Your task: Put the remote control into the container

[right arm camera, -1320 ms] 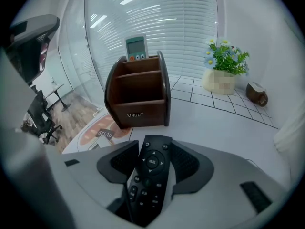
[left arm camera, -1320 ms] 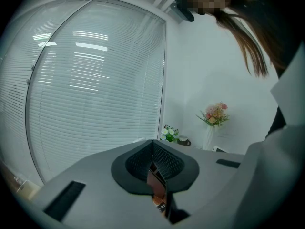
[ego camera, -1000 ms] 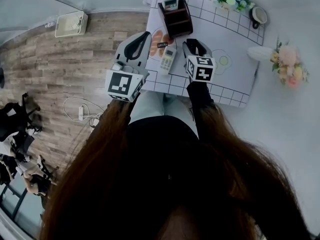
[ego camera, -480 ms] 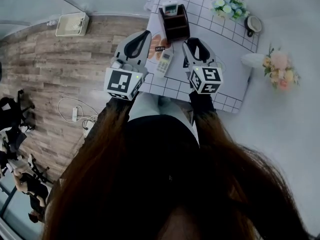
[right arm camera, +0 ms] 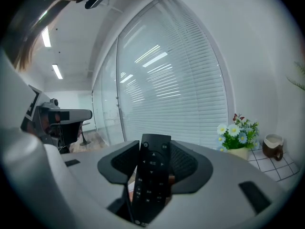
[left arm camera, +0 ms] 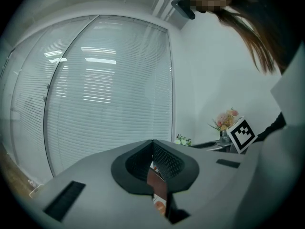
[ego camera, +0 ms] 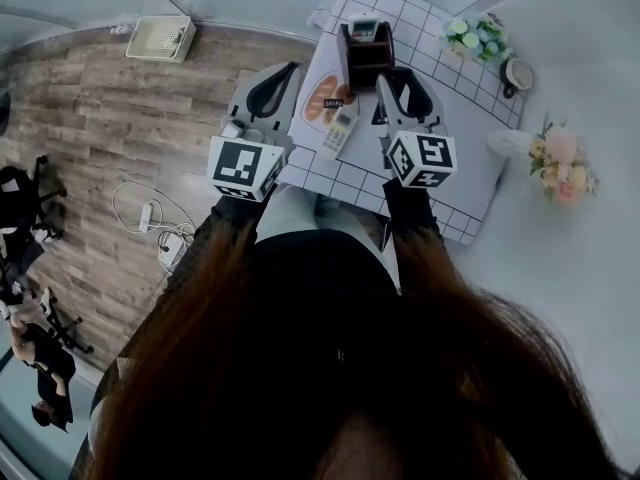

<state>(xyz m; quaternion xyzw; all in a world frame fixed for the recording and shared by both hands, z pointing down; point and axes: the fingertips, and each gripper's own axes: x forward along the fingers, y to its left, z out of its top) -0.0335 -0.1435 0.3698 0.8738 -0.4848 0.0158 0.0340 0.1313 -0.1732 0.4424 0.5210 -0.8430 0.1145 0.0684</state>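
At 12 o'clock in the head view, the container [ego camera: 352, 63] stands on the surface [ego camera: 465, 153], with a pale device showing at its far end. The left hand-held gripper [ego camera: 283, 76] is at 11 o'clock of frame centre and the right hand-held gripper [ego camera: 392, 86] at 1 o'clock. A white remote [ego camera: 340, 131] lies flat between them. The container sits at about 11 o'clock from the right hand-held gripper, near but apart. What the right jaws carry is dark on dark here and hard to make out.

Left gripper view: the left hand-held gripper [left arm camera: 152, 144] has its jaws together at the tips, nothing held. A brown sliver in the slit below is probably the container beyond.

Right gripper view: the right hand-held gripper [right arm camera: 153, 144] is clamped on the black remote [right arm camera: 151, 180], which stands on end, its lower end cut off by the frame. Flowers [right arm camera: 237, 132] are at 3 o'clock. The container is not visible.

Progress, as judged: pickup is done. The carry to the container and the release remain.
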